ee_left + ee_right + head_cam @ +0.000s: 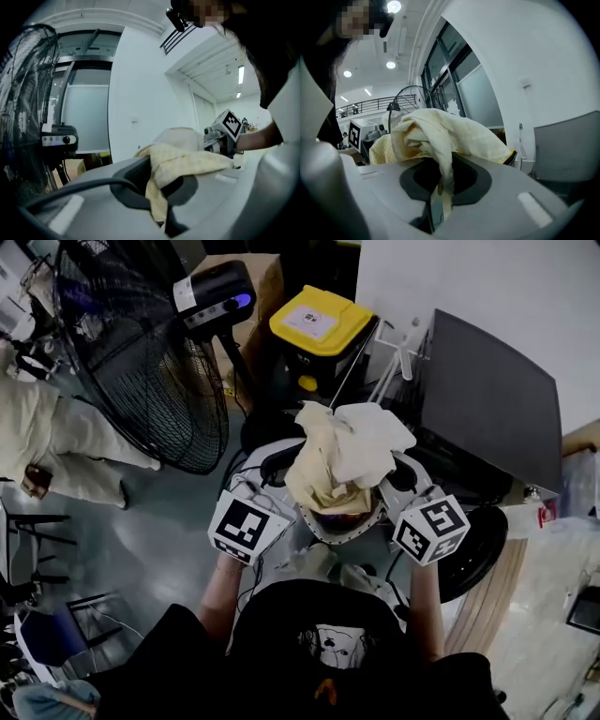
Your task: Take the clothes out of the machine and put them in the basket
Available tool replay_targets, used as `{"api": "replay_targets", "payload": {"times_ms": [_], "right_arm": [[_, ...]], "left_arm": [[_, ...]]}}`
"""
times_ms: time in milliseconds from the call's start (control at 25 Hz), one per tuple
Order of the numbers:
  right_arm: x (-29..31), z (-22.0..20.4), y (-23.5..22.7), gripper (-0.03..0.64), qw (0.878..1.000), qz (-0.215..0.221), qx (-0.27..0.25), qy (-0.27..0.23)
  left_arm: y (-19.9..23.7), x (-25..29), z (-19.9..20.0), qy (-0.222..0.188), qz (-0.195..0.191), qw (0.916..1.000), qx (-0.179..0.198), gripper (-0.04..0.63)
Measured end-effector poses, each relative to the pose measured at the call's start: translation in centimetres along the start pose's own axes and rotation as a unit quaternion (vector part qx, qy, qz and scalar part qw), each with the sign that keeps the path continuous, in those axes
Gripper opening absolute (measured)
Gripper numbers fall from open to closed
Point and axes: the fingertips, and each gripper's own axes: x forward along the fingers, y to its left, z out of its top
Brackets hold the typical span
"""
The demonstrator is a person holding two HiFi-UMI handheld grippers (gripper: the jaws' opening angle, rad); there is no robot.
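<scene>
A bundle of pale yellow and cream clothes (342,460) hangs between my two grippers, just in front of my chest in the head view. My left gripper (298,495) is shut on a fold of the yellow cloth (187,161), which runs down into the slot between its jaws (159,190). My right gripper (439,187) is likewise shut on the cloth (440,133), with a strip of it pinched in the gap. The right gripper (392,488) holds the bundle's other side. A dark grey box-shaped machine (487,399) stands behind right. No basket shows clearly.
A big black floor fan (141,352) stands at the left. A bin with a yellow lid (323,324) is behind the bundle. A round black part (478,554) lies low at the right. A person in cream clothes (56,442) is at the far left.
</scene>
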Motion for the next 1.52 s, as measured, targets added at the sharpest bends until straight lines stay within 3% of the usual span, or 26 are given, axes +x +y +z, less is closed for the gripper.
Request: {"api": "replay_targets", "payload": {"times_ms": [160, 400, 640, 1000, 1080, 1320, 1440, 1520], "right_arm": [[1.0, -5.3, -2.2, 0.067, 0.998, -0.024, 0.032, 0.057], [2.3, -13.9, -5.5, 0.067, 0.985, -0.058, 0.051, 0.152], [3.3, -21.8, -9.2, 0.067, 0.966, -0.087, 0.075, 0.23], [4.6, -31.7, -13.2, 0.075, 0.936, -0.136, 0.11, 0.306], [4.6, -33.6, -13.8, 0.109, 0.926, -0.147, 0.104, 0.331], [3.7, -38.4, -14.5, 0.308, 0.9, -0.156, 0.135, 0.383], [2.8, -39.1, -13.6, 0.333, 0.901, -0.146, 0.158, 0.378], [2.4, -38.7, -13.2, 0.333, 0.905, -0.145, 0.162, 0.365]], "left_arm": [[-0.1, 2.9, -5.4, 0.066, -0.025, 0.9975, -0.007, 0.012], [-1.3, 6.4, -14.3, 0.167, -0.062, 0.984, -0.008, 0.012], [-2.7, 9.4, -22.6, 0.253, -0.095, 0.9626, -0.014, 0.012], [-4.6, 11.4, -32.3, 0.34, -0.128, 0.9301, -0.055, 0.02], [-5.0, 11.5, -33.9, 0.36, -0.134, 0.9207, -0.069, 0.046], [-5.3, 11.6, -38.3, 0.413, -0.133, 0.8957, -0.097, 0.141], [-6.0, 10.5, -39.8, 0.445, -0.136, 0.8815, -0.08, 0.144], [-6.6, 9.9, -40.0, 0.445, -0.14, 0.8808, -0.082, 0.146]]}}
